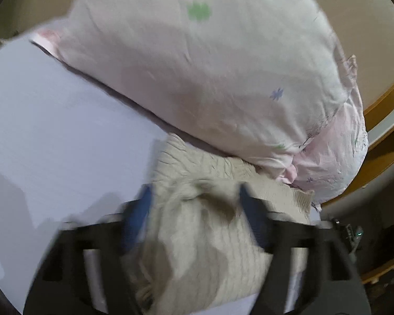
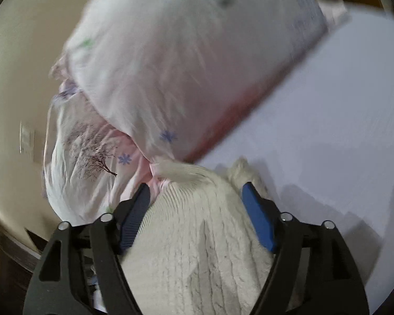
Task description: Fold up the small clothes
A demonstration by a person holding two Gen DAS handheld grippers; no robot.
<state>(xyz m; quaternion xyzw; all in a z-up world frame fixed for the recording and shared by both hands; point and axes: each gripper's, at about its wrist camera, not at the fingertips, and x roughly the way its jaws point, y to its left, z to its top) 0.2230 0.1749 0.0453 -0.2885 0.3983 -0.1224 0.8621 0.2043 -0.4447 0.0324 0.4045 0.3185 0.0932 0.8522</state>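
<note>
A cream cable-knit sweater (image 1: 210,249) lies bunched on a pale lilac bed sheet (image 1: 52,136), its far edge tucked against a pillow. My left gripper (image 1: 194,194) is open, its blue-padded fingers (image 1: 136,223) on either side of the knit. In the right wrist view the same sweater (image 2: 197,249) fills the space between the fingers. My right gripper (image 2: 195,190) is open too, with its blue pads (image 2: 257,220) on both sides of the knit. Both views are blurred by motion.
A large white pillow (image 1: 197,65) with small flower prints lies just beyond the sweater, also shown in the right wrist view (image 2: 183,65). A second printed pillow (image 2: 78,157) sits beside it. A wooden bed frame (image 1: 386,110) and beige wall (image 2: 13,78) border the bed.
</note>
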